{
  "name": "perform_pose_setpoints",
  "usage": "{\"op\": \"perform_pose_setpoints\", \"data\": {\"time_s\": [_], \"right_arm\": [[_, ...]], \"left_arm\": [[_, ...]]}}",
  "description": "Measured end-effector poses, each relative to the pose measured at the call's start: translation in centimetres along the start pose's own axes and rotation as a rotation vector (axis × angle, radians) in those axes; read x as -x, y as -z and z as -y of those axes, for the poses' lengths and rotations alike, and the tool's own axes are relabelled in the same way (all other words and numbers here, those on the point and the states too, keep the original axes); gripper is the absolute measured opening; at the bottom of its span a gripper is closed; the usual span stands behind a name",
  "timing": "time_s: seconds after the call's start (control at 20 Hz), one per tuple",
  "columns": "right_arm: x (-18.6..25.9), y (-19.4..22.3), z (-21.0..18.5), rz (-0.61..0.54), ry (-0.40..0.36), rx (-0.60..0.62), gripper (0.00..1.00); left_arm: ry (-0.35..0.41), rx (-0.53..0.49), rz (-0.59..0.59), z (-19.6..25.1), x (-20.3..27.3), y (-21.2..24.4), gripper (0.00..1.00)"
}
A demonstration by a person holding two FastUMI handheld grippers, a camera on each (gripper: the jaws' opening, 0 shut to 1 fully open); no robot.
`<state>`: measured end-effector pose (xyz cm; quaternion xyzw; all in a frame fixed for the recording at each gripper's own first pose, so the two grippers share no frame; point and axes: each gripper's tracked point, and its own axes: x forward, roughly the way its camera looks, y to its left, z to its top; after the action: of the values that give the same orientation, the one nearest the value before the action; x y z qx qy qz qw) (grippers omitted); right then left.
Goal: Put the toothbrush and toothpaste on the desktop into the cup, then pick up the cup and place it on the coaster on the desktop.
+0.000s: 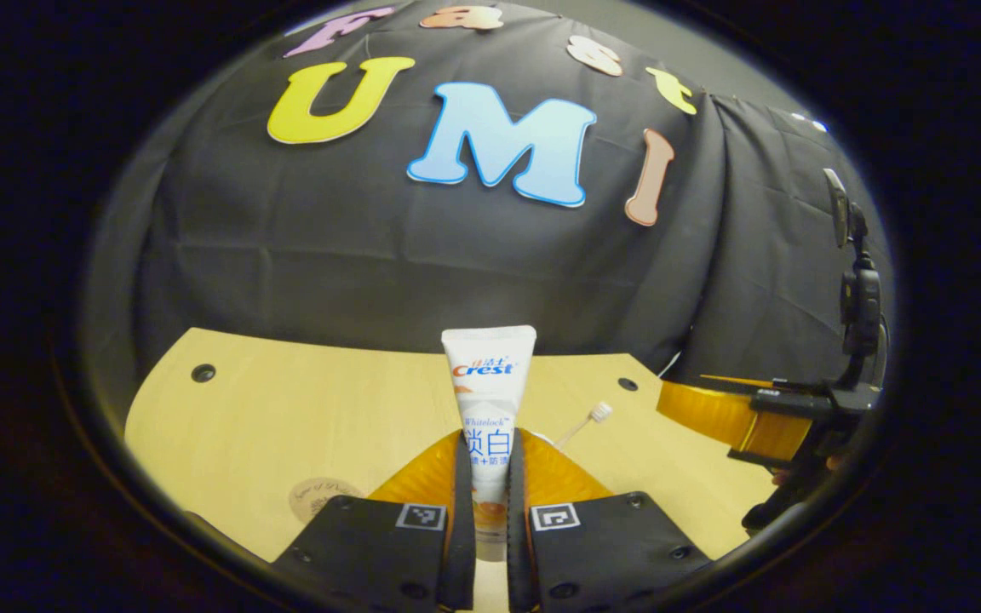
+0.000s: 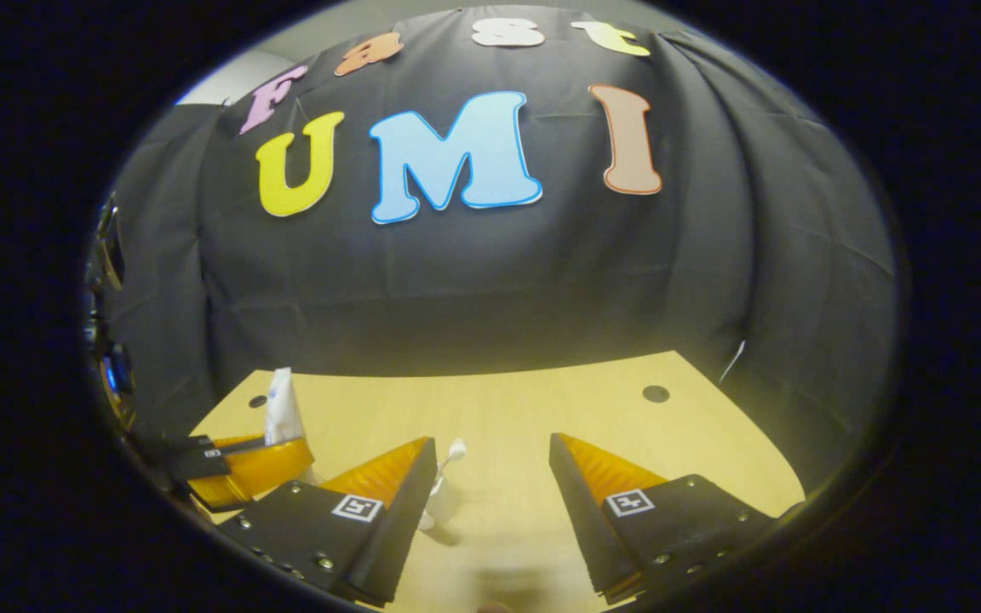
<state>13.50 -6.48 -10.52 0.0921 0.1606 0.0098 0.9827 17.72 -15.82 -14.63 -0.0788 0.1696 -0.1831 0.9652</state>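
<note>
left tongs (image 1: 488, 502) are pinching the toothpaste (image 1: 489, 400) tube, held upright above the table (image 1: 286, 417), crimped end up. toothbrush (image 1: 588, 421) head pokes out just behind it to the right. round coaster (image 1: 320, 496) sits on the table at lower left. in the right gripper view the right tongs (image 2: 493, 489) are spread wide over the table, nothing between them, toothbrush head just beside the left finger

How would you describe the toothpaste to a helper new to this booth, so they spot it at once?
Start at the wooden desk before the black cloth wall. Above its near edge the left gripper holds the toothpaste, a white tube standing upright between its fingers. The toothbrush just behind it is far thinner, with a small bristled head.
</note>
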Motion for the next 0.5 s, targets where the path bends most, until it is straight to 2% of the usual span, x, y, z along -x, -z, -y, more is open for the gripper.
{"op": "perform_pose_setpoints", "data": {"time_s": [0.25,0.5], "right_arm": [[1.9,1.6,0.6,-0.029,0.024,0.026,0.80],[3.9,3.7,2.4,-0.090,0.083,0.015,0.80]], "left_arm": [[0.083,-0.006,0.098,1.9,-3.3,-2.2,0.22],[0.115,0.025,0.186,2.0,-6.2,-3.4,0.22]]}}
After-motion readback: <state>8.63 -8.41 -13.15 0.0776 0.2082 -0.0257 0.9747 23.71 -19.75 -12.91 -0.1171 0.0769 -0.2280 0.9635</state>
